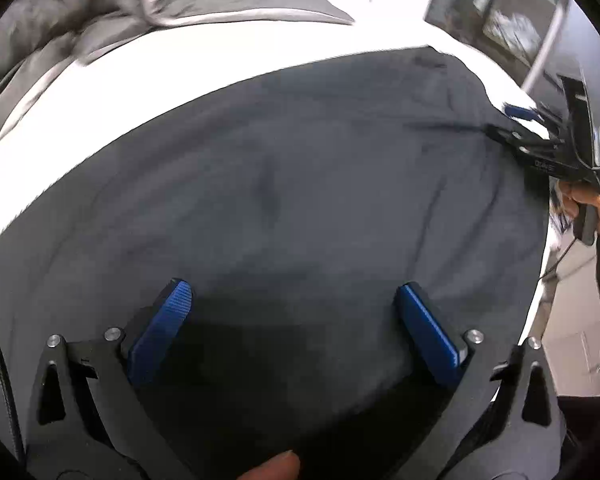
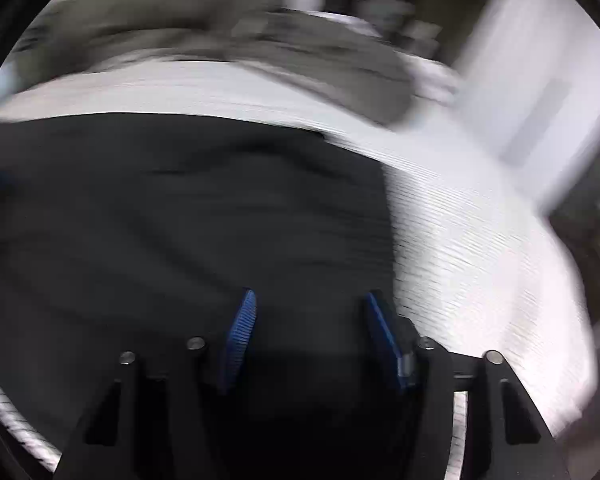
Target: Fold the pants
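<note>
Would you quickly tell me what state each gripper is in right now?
Left gripper: open, nothing held, above the dark pants.
Right gripper: open, nothing held.

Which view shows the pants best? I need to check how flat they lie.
The left wrist view: the dark pants are fairly sharp there, spread on the white bedding with shallow wrinkles and most of their outline visible. The right wrist view shows the pants heavily blurred and cut off at the left.
</note>
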`<state>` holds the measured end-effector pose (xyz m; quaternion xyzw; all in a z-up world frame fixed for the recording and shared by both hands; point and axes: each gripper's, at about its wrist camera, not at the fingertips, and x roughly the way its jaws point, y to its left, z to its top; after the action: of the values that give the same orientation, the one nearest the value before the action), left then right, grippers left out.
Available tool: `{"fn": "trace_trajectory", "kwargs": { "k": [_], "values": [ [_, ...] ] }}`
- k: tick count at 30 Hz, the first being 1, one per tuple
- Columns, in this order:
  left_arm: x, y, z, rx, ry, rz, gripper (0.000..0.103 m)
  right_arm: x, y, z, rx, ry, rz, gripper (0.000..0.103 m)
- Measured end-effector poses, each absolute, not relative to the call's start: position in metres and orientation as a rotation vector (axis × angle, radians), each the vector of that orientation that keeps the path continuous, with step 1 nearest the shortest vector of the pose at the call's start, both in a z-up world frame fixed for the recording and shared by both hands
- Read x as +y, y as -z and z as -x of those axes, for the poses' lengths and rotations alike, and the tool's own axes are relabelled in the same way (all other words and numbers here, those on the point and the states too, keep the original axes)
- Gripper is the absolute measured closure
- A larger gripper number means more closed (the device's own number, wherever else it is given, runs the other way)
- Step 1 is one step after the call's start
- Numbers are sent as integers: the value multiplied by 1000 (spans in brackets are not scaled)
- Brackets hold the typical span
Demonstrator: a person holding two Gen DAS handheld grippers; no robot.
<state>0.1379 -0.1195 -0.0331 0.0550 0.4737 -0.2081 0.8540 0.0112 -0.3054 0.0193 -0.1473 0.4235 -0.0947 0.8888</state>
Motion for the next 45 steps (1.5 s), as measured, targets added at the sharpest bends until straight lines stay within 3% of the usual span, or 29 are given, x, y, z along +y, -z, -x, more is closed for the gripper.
{"fn": "trace_trajectory", "kwargs": {
  "k": [3, 8, 14, 20, 26, 32, 39, 42, 45],
  "values": [
    [-93, 31, -133, 976, 362, -79, 0, -309, -37, 5, 829, 205, 177, 29],
    [-66, 34, -104, 953, 311, -81, 0, -225, -46, 14, 787, -28, 159, 26],
    [46, 35, -66, 934, 142, -81, 0, -165, 3, 7, 888, -136, 282, 24],
    [153, 28, -41, 914, -79, 10, 1, -175, -9, 10, 895, -66, 140, 22],
    [120, 3, -69, 878, 79, 28, 1, -99, -22, -17, 893, -198, 133, 21],
    [70, 43, -136, 1077, 151, -125, 0, -19, 6, -73, 1013, -284, 191, 21],
    [164, 35, -113, 1028, 19, -89, 0, -111, 8, -73, 992, 3, 321, 16],
    [186, 26, -108, 1017, -27, -63, 1, -170, -1, -71, 1010, 99, 160, 15],
    [173, 8, -116, 975, -1, -40, 1, -162, -15, -70, 971, 61, 118, 15]
  ]
}}
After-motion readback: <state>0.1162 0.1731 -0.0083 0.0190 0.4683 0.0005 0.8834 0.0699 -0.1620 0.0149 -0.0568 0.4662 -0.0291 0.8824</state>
